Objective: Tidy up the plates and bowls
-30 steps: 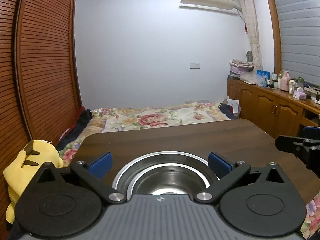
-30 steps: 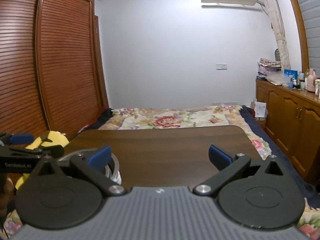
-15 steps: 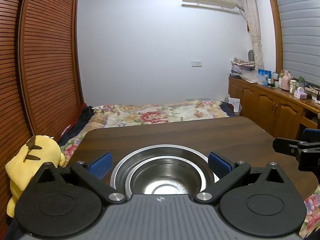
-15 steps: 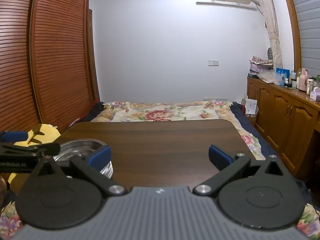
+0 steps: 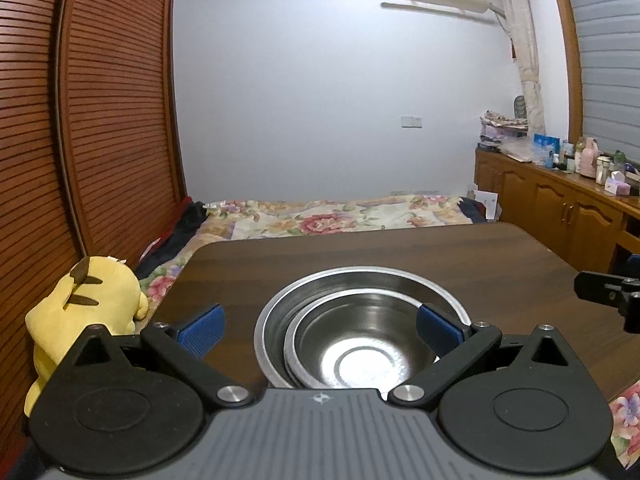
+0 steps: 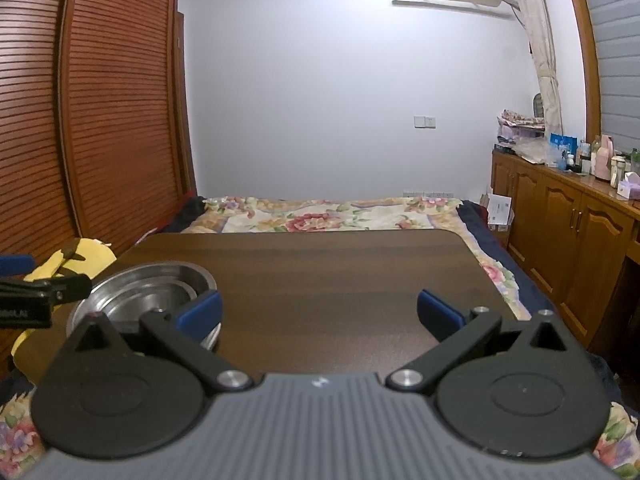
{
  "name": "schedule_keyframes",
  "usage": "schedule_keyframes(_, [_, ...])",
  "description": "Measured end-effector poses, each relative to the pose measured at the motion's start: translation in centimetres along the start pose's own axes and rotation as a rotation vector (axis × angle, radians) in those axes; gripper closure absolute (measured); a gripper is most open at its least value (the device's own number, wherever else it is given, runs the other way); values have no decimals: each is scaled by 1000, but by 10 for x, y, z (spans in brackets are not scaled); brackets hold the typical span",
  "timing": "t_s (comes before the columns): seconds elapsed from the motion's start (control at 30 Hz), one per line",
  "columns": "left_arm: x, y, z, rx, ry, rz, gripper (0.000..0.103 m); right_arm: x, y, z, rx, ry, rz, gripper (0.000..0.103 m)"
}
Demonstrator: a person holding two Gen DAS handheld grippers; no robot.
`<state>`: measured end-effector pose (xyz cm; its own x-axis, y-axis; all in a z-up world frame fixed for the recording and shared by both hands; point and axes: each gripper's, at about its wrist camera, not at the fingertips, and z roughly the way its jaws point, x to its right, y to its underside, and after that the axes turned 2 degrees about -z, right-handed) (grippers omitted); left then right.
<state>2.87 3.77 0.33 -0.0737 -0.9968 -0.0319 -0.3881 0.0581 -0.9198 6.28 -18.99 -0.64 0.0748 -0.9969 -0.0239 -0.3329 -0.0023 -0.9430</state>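
Note:
A stack of nested steel bowls (image 5: 362,332) rests on the dark wooden table (image 5: 460,264); a smaller bowl sits inside a wider one. My left gripper (image 5: 320,326) hovers above its near side, open, blue pads either side and touching nothing. In the right wrist view the same bowls (image 6: 144,292) stand at the table's left. My right gripper (image 6: 318,310) is open over bare table (image 6: 340,272), with nothing between its fingers. Each gripper's black tip shows at the edge of the other's view.
A yellow plush toy (image 5: 84,312) sits off the table's left edge. A bed with a floral cover (image 5: 332,220) lies beyond the far edge. Wooden cabinets (image 6: 568,224) with bottles on top line the right wall; slatted wardrobe doors (image 5: 80,120) line the left.
Both grippers have drawn back and risen from the table, so more of the bowls and table shows. Neither gripper has changed its opening.

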Motion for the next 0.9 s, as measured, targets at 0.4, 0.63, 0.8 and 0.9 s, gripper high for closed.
schedule_keyframes(0.4, [-5,15,3,-27,-7,-2,0,-1,16,5,-28,-9,29,0])
schedule_keyframes(0.63, [-5,16,3,-26,-6,-9,0,-4,18,3,-22,-3,20,0])
schedule_keyframes(0.8, [-5,15,3,-25,-7,-9,0,-3,16,3,-18,0,21,0])
schedule_keyframes(0.9, [-6,15,3,-24,-9,-12,0,-3,17,2,-18,0,21,0])
